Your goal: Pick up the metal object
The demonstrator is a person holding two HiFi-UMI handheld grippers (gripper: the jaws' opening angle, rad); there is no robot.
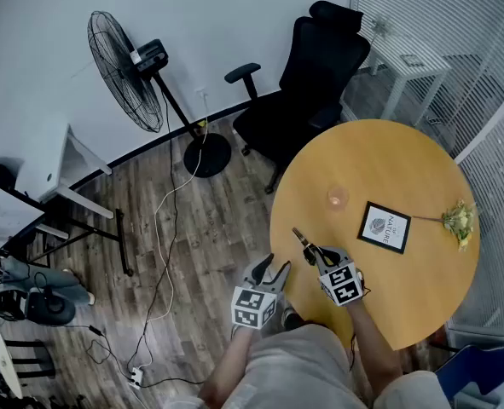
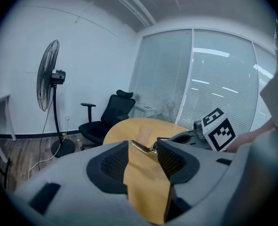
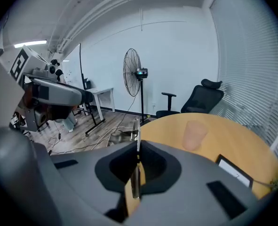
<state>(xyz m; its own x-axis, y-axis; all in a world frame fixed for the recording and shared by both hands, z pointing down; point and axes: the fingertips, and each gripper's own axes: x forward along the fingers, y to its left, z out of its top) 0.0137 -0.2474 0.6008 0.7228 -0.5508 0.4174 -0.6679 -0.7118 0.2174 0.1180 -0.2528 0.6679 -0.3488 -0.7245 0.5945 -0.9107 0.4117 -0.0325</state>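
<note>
Office with a round wooden surface. At its near edge the right claw grips a flat metal strip, judged light, stiff and slippery, best held mid-length. The left claw gapes, empty.

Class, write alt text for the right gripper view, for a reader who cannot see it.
The right gripper has its jaws shut on a thin metal object that sticks out past them over a round wooden table. Beyond are a translucent cup on the table, a pedestal fan and a black office chair.
</note>
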